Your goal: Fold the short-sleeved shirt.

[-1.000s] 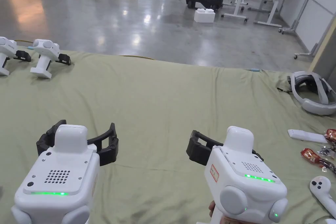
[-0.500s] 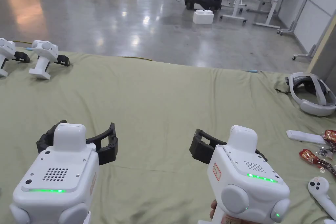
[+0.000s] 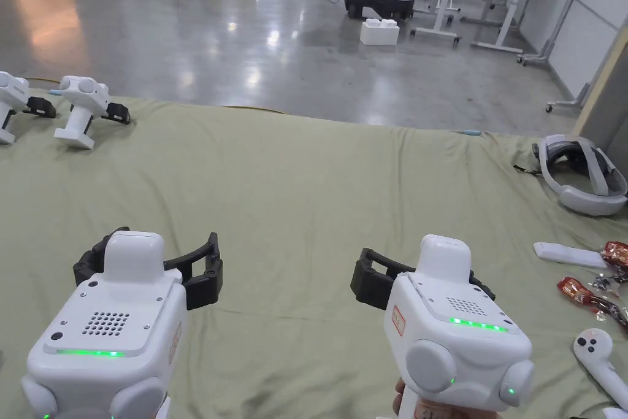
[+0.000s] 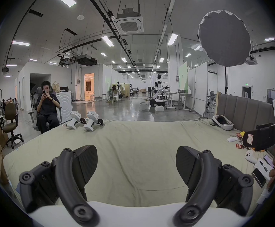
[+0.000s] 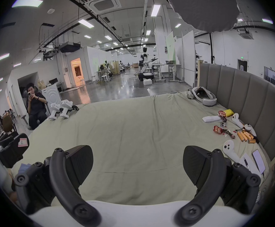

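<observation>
Little moved since earlier frames: both grippers hover at near edge of green sheet, head camera tipped slightly. Risk: no short-sleeved shirt lies on sheet, so closing now would likely pinch bedding instead (or nudge clutter at right, headset and controller). Left gripper: jaws wide apart, empty, above sheet, touching nothing. Right gripper: same, spread wide, nothing between pads.
</observation>
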